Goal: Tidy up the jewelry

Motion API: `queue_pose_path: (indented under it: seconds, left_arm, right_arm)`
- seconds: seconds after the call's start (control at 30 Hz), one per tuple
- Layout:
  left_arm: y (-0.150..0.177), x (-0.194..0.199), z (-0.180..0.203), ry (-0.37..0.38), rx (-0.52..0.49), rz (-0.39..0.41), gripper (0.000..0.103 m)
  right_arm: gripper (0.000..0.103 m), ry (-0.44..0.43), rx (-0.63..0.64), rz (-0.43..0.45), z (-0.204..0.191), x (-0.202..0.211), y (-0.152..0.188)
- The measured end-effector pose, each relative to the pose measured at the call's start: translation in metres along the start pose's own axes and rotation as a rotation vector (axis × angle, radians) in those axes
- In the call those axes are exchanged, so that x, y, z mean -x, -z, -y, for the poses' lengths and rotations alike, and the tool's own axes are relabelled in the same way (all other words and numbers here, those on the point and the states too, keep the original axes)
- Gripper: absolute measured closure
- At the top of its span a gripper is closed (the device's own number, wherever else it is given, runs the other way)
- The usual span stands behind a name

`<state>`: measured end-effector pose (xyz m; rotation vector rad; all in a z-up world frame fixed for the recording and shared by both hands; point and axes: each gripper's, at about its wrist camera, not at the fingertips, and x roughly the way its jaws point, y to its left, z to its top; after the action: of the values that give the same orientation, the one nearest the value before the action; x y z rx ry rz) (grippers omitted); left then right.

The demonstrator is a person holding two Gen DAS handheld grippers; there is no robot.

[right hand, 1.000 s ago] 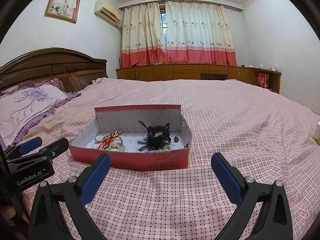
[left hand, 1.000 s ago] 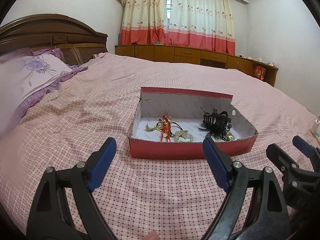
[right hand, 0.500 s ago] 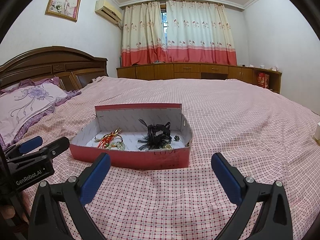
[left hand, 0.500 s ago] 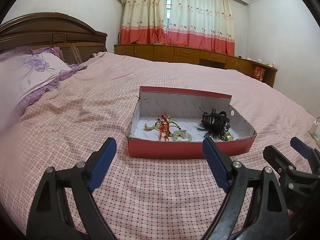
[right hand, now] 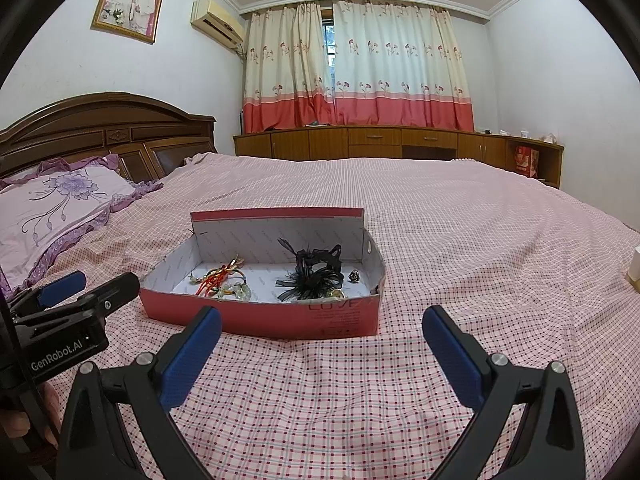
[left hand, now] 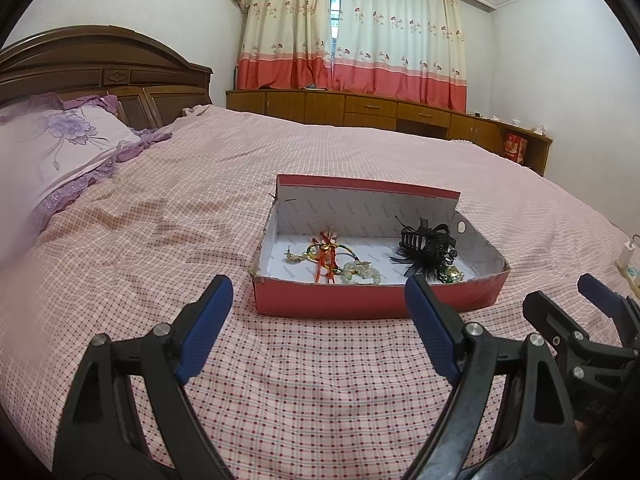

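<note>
A shallow red cardboard box lies open on the bed. Inside are a red and gold tasselled bracelet, pale bead jewelry, a black feathered hair clip and a small dark ring. My left gripper is open and empty, just in front of the box; it also shows in the right wrist view. My right gripper is open and empty, in front of the box; it also shows at the right of the left wrist view.
The bed has a pink checked cover. A purple flowered pillow and a dark wooden headboard are at the left. A wooden cabinet runs under the curtains. A white item lies at the bed's right edge.
Both grippers have edged slightly and stay open. The box and its contents have not moved.
</note>
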<state>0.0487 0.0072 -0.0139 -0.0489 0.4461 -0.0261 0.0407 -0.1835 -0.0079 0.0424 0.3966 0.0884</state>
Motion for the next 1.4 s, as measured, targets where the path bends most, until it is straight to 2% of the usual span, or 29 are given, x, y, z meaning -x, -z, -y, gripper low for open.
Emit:
queue_pose_path:
  seconds: [1.4]
  left_arm:
    - [-0.0006, 0.0005, 0.0042, 0.004, 0.003, -0.001, 0.022]
  right_arm:
    - [0.001, 0.001, 0.002, -0.001, -0.0012, 0.0004, -0.0010]
